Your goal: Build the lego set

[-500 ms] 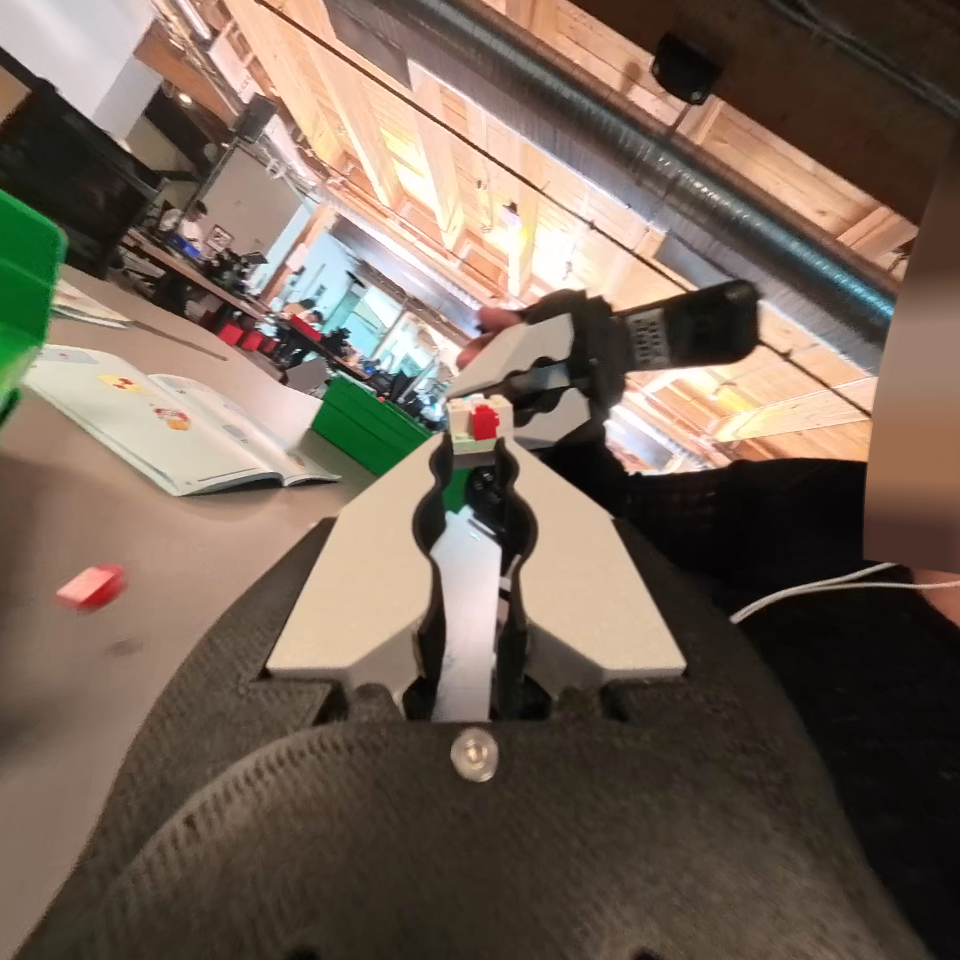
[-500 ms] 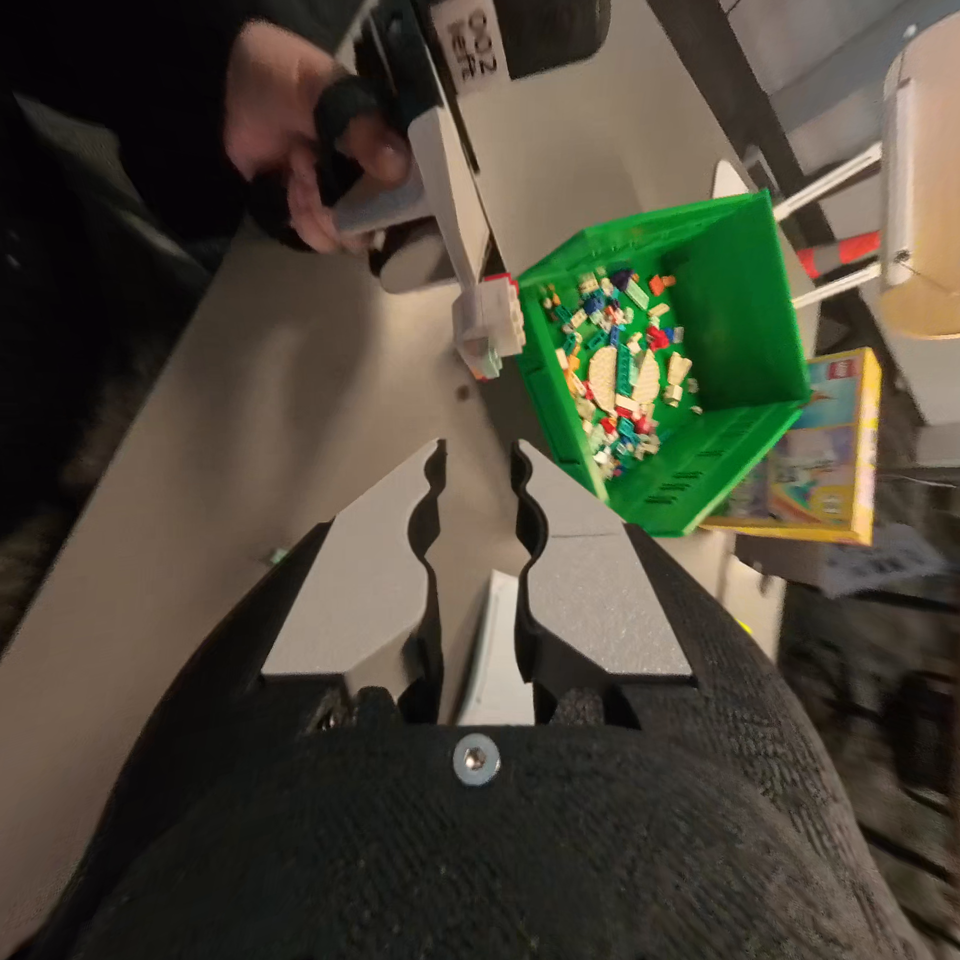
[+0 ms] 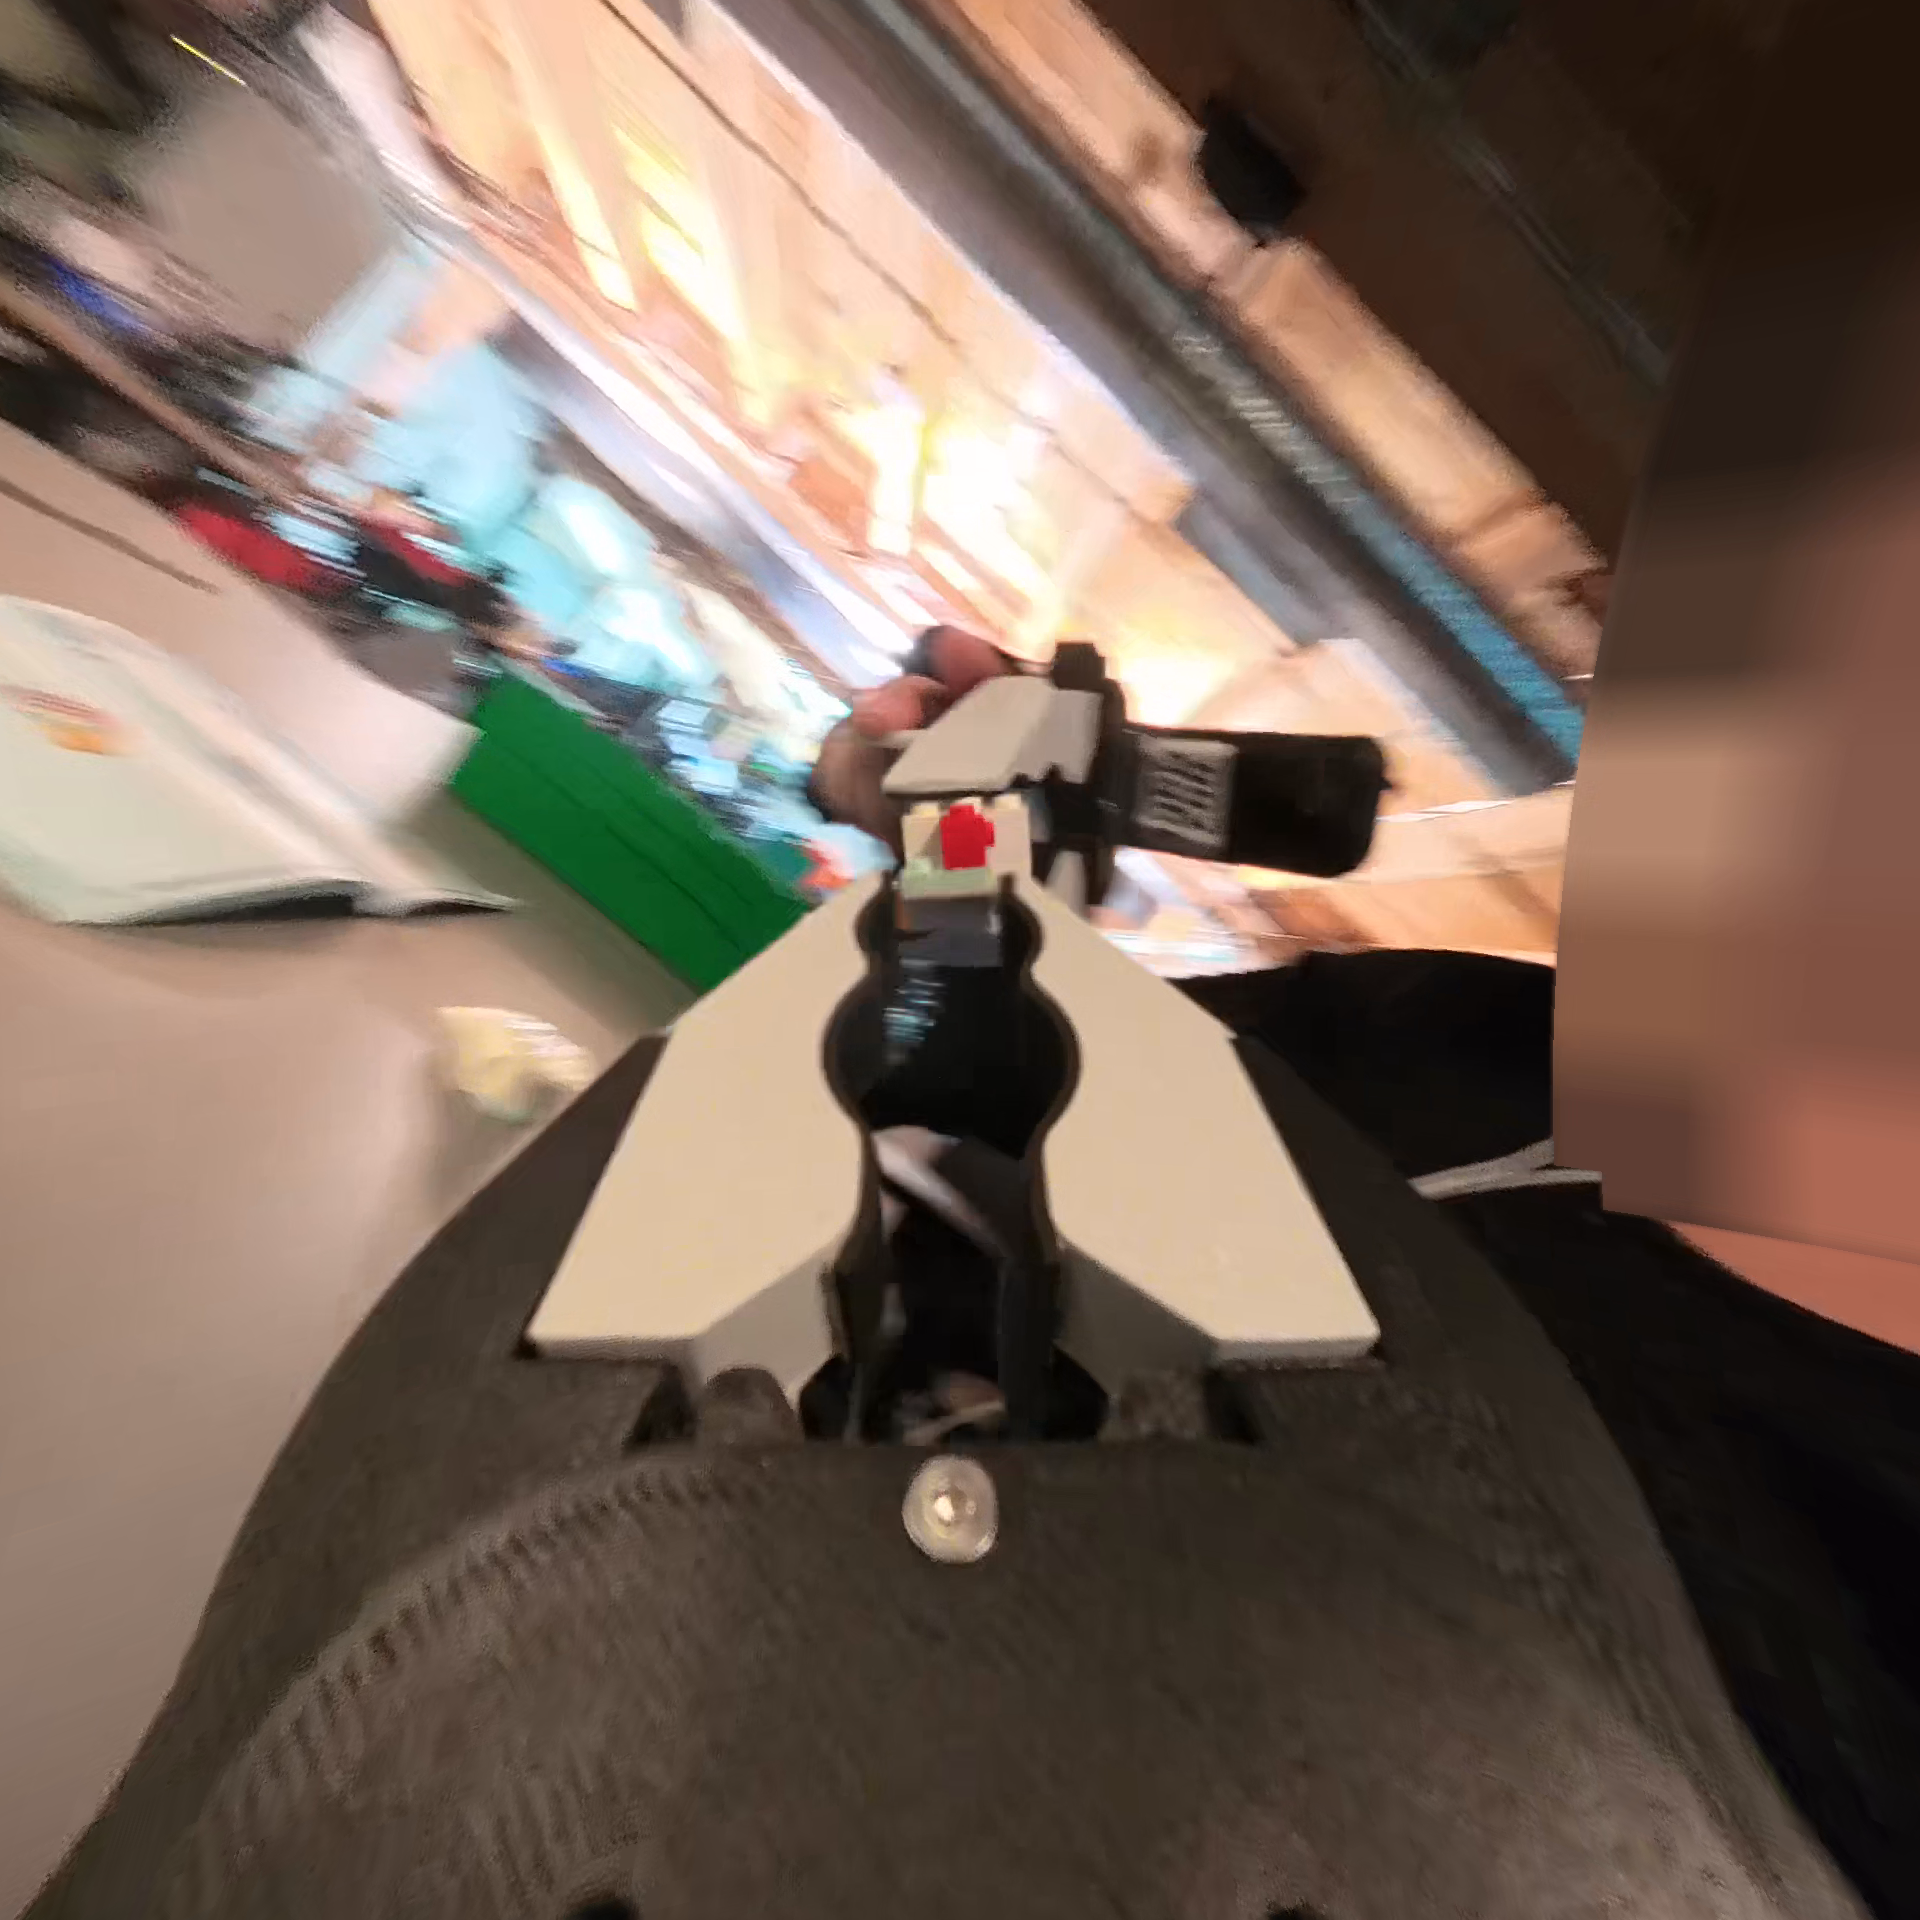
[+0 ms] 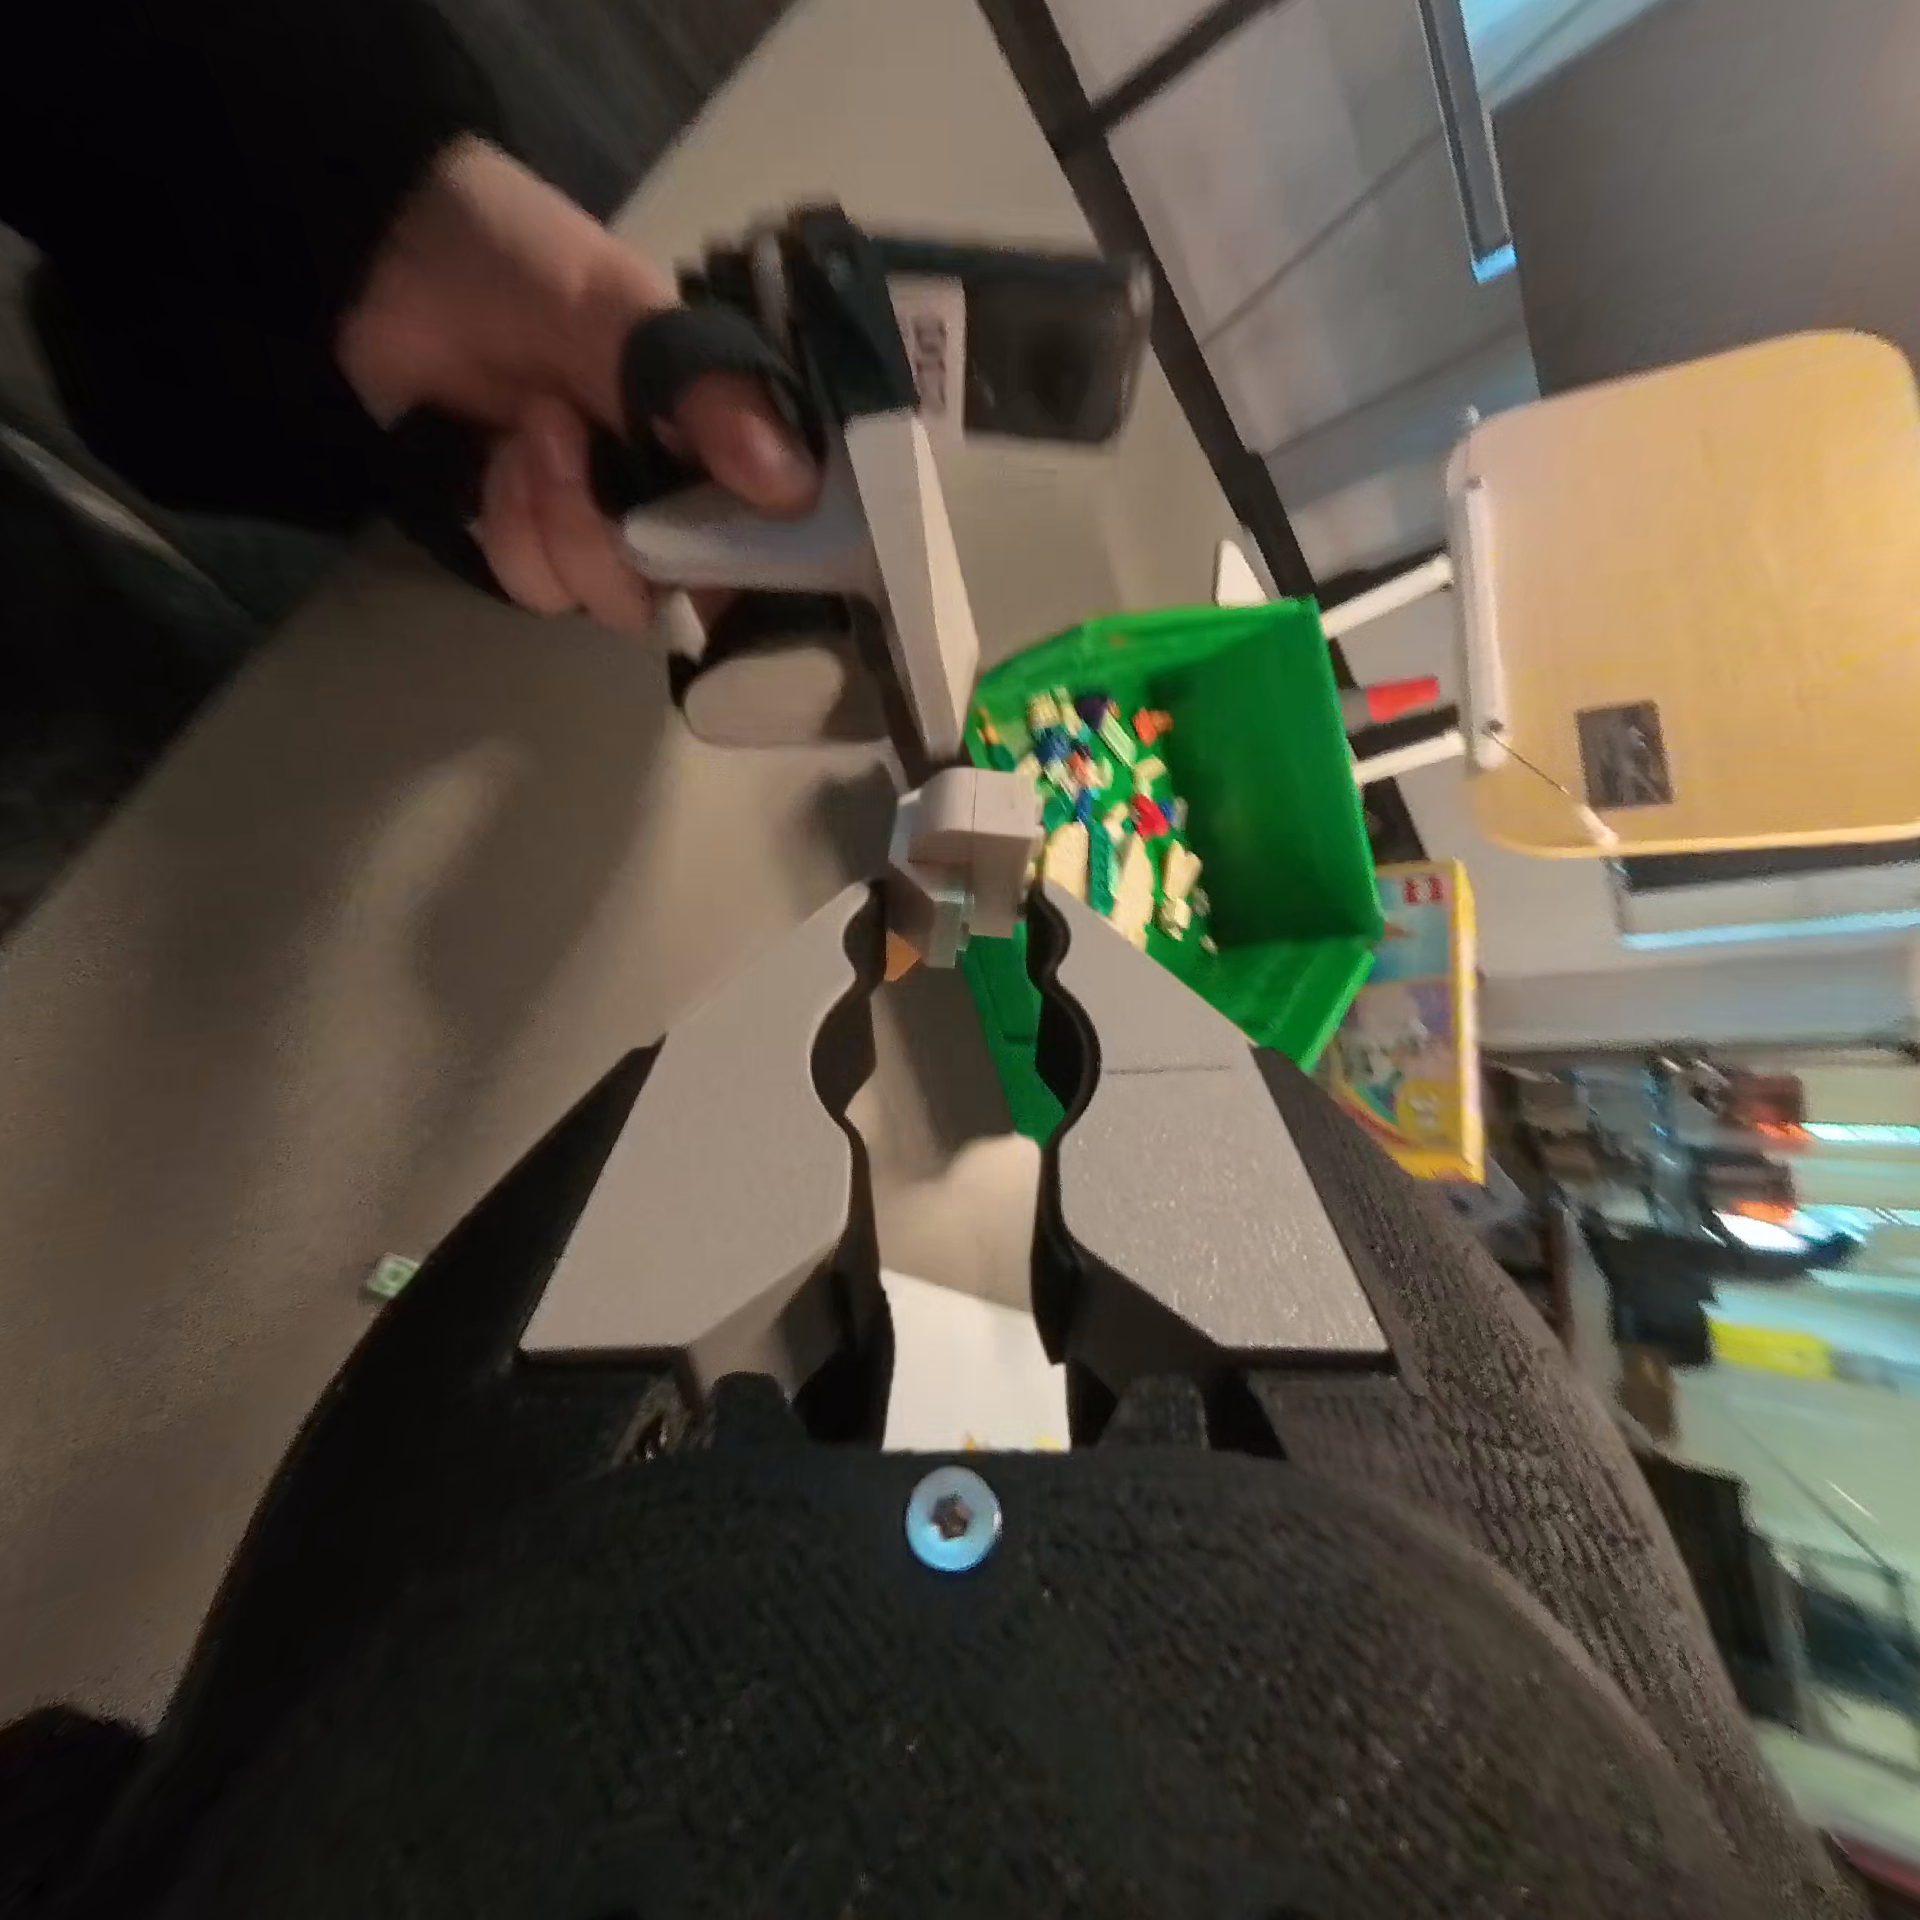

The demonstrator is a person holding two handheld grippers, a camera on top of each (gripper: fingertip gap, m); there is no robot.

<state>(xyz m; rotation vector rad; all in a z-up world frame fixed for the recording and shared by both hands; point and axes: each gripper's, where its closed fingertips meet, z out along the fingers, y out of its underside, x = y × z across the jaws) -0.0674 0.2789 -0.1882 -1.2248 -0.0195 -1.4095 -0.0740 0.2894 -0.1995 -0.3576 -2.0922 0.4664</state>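
A grey table [image 4: 312,831] fills the foreground in a workshop-like room with a timber ceiling, and both views are smeared by motion. On the table stand a green bin [image 4: 1257,790] of loose Lego pieces and a yellow Lego box [image 4: 1423,1008] just beside it; an open instruction booklet [image 3: 177,790] lies farther off in the left wrist view.

Your left gripper [image 3: 948,894] is clenched on the small Lego assembly [image 3: 956,862], a pale grey-and-white block with a red piece [image 3: 964,837] on its face, held up off the table. Your right gripper [image 4: 956,914] is released, its jaws spread with nothing between them.

In the right wrist view the assembly [image 4: 971,852] sits right at the tips of your right gripper, roughly centred in the gap. Whether the fingers touch it, I cannot tell through the blur.

The step looks like a regrasp or a press on the assembly:

- Keep the left grip firm and steady so the block does not twist.
- Bring the right fingers square onto flat faces, not onto studs or the red piece.
- Close slowly.
- Hold both tools over the table, so a dropped piece lands within reach.

A tiny pale green piece [image 4: 390,1276] lies loose on the table.
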